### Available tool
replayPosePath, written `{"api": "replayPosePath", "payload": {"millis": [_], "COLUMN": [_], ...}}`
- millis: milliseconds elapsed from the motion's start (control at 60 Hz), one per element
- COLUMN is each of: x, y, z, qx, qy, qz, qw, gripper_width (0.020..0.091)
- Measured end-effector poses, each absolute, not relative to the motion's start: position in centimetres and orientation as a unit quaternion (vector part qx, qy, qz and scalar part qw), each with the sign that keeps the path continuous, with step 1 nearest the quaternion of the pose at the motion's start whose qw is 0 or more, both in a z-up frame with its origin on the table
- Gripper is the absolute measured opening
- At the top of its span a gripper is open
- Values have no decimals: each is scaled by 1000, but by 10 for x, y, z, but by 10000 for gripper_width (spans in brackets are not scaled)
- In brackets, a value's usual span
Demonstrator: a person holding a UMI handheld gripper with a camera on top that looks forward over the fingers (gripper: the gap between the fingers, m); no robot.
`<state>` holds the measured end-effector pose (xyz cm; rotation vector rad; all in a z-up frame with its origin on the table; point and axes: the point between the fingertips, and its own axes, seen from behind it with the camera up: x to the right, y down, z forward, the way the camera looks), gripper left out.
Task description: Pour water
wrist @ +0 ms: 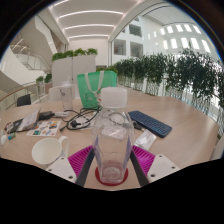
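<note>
A clear plastic bottle (113, 140) with a white cap stands upright on a round red coaster (112, 180) on the wooden table (180, 125). It sits between the fingers of my gripper (113, 158), and both magenta pads (84, 158) lie against its sides with no gap showing, so the gripper is shut on it. Little water shows through the bottle's wall. A white cup (48, 152) stands on the table just left of the left finger.
A dark blue keyboard (150, 123) lies beyond the right finger. A green bag (96, 88) stands farther back, with cables, papers and small items (40, 122) to its left. Plants and chairs line the far side of the room.
</note>
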<state>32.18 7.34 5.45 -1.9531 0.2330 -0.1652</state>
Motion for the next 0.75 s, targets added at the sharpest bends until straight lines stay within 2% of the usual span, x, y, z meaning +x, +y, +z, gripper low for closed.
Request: {"api": "replayPosePath", "payload": {"millis": [33,67,233,550,750], "x": [317,309,284,217,154], "y": [67,55,-12,-154,-223], "z": [57,60,93,177,204], "qx": [-830,-830,-835,-823,-819], "qy": [99,102,102,135,138], "qz": [-64,-61,-77,-112,-131], "qw": [545,544,535,540,541], "gripper_width": [832,853,842,846,843]}}
